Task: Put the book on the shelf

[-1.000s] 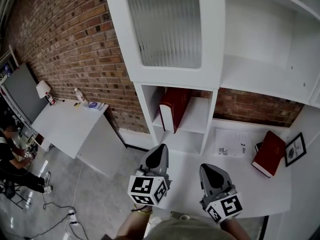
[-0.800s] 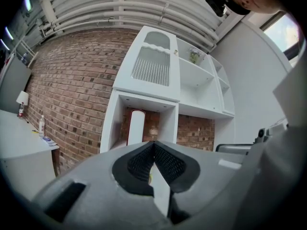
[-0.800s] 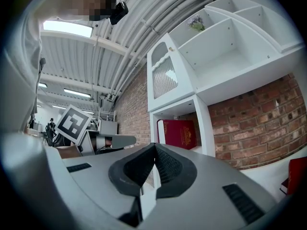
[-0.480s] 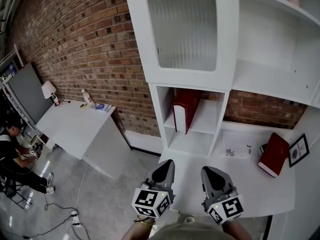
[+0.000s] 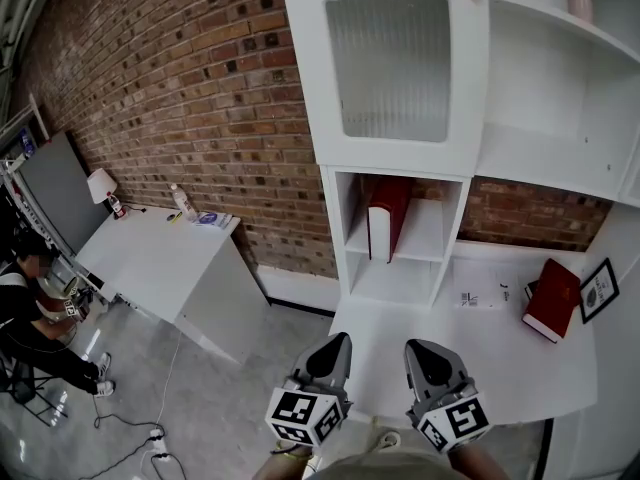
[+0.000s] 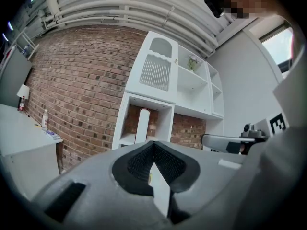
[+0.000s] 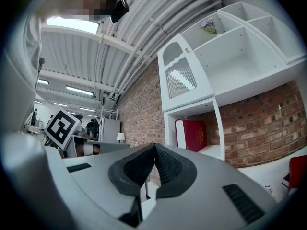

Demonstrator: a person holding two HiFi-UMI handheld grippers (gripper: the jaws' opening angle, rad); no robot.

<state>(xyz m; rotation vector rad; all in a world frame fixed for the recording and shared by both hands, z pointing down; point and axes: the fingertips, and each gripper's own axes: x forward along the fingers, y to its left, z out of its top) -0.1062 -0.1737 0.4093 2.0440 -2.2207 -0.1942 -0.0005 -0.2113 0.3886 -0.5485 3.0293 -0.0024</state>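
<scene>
One red book (image 5: 389,218) upright in shelf (image 5: 428,233); left gripper (image 5: 336,340), right gripper (image 5: 417,347) jaws together, empty.

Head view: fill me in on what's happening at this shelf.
A person holds a gripper in each hand, low in front of the white desk. The left gripper and right gripper both have their jaws shut with nothing between them, and neither touches anything. One red book stands upright in a cubby of the white shelf unit. A second red book lies flat on the desk to the right, next to a framed picture.
</scene>
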